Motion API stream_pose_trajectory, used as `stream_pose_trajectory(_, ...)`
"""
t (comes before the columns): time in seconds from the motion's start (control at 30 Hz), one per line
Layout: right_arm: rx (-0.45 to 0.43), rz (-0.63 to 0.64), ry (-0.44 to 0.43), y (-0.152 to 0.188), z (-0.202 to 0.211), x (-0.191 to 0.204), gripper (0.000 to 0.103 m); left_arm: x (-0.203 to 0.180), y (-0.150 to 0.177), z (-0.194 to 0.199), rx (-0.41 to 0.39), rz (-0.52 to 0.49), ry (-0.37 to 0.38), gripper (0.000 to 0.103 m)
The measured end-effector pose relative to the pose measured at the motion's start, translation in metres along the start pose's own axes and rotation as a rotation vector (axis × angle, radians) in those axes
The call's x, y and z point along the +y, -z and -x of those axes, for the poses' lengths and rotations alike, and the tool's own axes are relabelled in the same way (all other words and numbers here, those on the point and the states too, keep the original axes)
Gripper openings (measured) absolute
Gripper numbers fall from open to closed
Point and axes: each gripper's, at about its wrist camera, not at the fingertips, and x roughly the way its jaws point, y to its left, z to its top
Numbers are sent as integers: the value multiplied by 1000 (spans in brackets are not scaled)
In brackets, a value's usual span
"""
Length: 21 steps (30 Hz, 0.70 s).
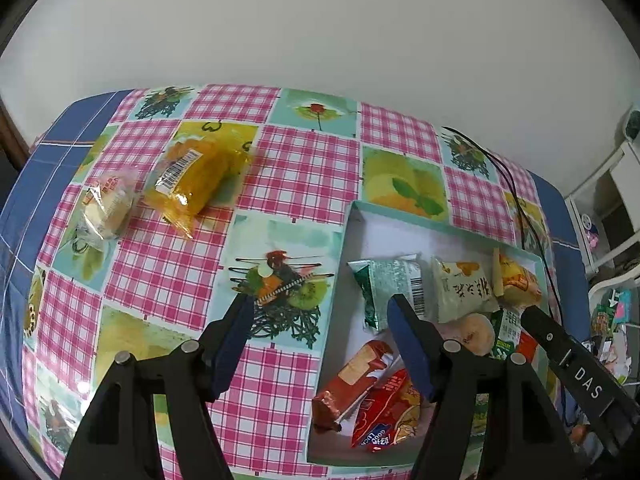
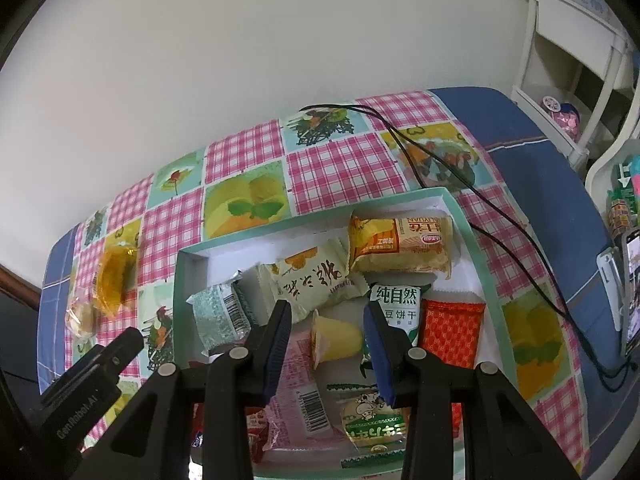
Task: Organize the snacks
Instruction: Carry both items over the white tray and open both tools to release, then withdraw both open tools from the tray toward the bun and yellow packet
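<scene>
Both tongs apart and empty, left gripper (image 1: pixel 320 320) over the turquoise-rimmed shallow cardboard box (image 1: pixel 352 216) edge, right gripper (image 2: pixel 326 316) above its packets; remaining crinkly yellow cellophane snack bag (image 1: pixel 196 180) and clear-wrapped pale pastry (image 1: pixel 106 208) far-left on cloth, likely light, slippery, crushable, best pinched mid-body.

Glossy plastic snack wrappers (image 1: pixel 390 288), matt white card box (image 1: pixel 384 236), shiny vinyl tablecloth (image 1: pixel 168 256)
</scene>
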Motion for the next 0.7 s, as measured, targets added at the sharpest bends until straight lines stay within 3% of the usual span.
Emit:
stream_pose_trajectory(0.13, 7, 3, 0, 1, -2, 1, 41, 2, 0, -2, -1, 9, -6, 70)
stream_pose_trajectory(0.23, 10, 9, 4, 1, -3, 2, 43, 4, 1, -2, -2, 12, -13, 80)
stream_pose_trajectory(0.33, 12, 13, 10, 1, -3, 3, 63, 6, 1, -2, -9, 17, -31, 86)
stream_pose_trajectory(0.4, 13, 17, 12, 1, -4, 3, 79, 8, 1, -3, -17, 23, -44, 98)
stream_pose_trajectory(0.5, 13, 22, 22, 1, -5, 3, 91, 12, 0, -3, -30, 33, -68, 99)
stream_pose_trajectory(0.7, 19, 29, 24, 2, -8, 4, 103, 18, -1, -5, -31, 43, -81, 100)
